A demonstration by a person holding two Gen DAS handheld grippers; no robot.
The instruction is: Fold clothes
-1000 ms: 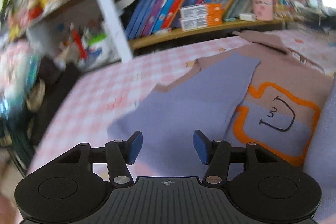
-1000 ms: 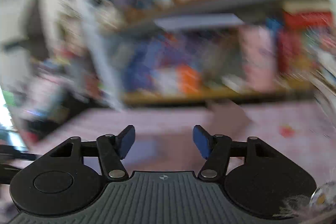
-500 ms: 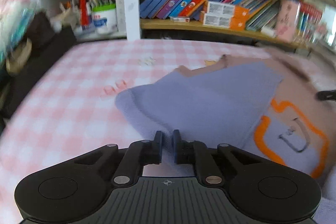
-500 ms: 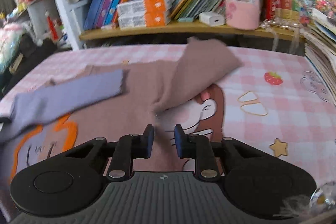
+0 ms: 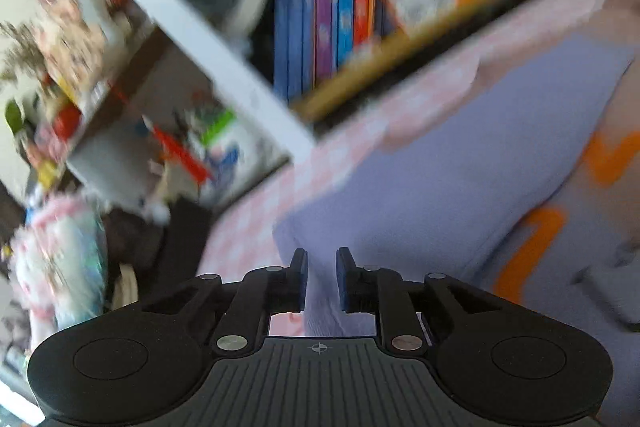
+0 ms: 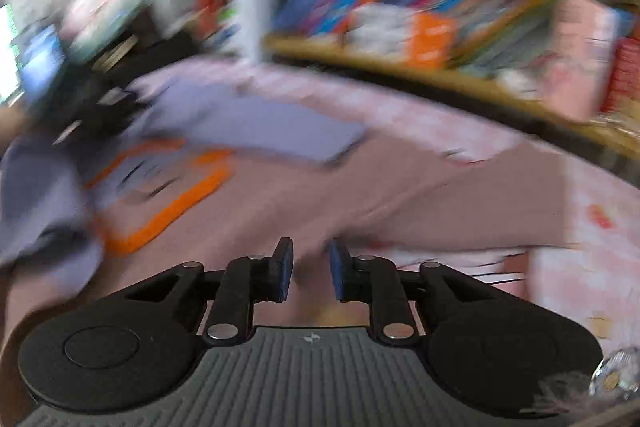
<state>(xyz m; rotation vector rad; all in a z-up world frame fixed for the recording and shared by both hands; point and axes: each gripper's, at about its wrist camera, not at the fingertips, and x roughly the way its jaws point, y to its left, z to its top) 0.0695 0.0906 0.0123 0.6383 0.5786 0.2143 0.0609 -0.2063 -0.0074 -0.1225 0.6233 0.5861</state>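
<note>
The sweater (image 6: pixel 280 195) lies spread on the pink checked tablecloth (image 6: pixel 600 239), just in front of the bookshelf (image 5: pixel 360 7) along the table's far edge. Left gripper (image 5: pixel 322 279): jaws narrow after a slight reopening, lavender sleeve (image 5: pixel 460 167) cloth between the pads; contact cannot be confirmed. Right gripper (image 6: pixel 310 273): jaws narrow, likewise just reopening, brown sweater fabric in the gap; grip cannot be confirmed through the blur

I'm seeing the bookshelf (image 6: pixel 420 67) blocking the table's far edge. Only the pink checked cloth (image 5: pixel 248 227) beside the sweater (image 6: pixel 320 195) is lying clear.
</note>
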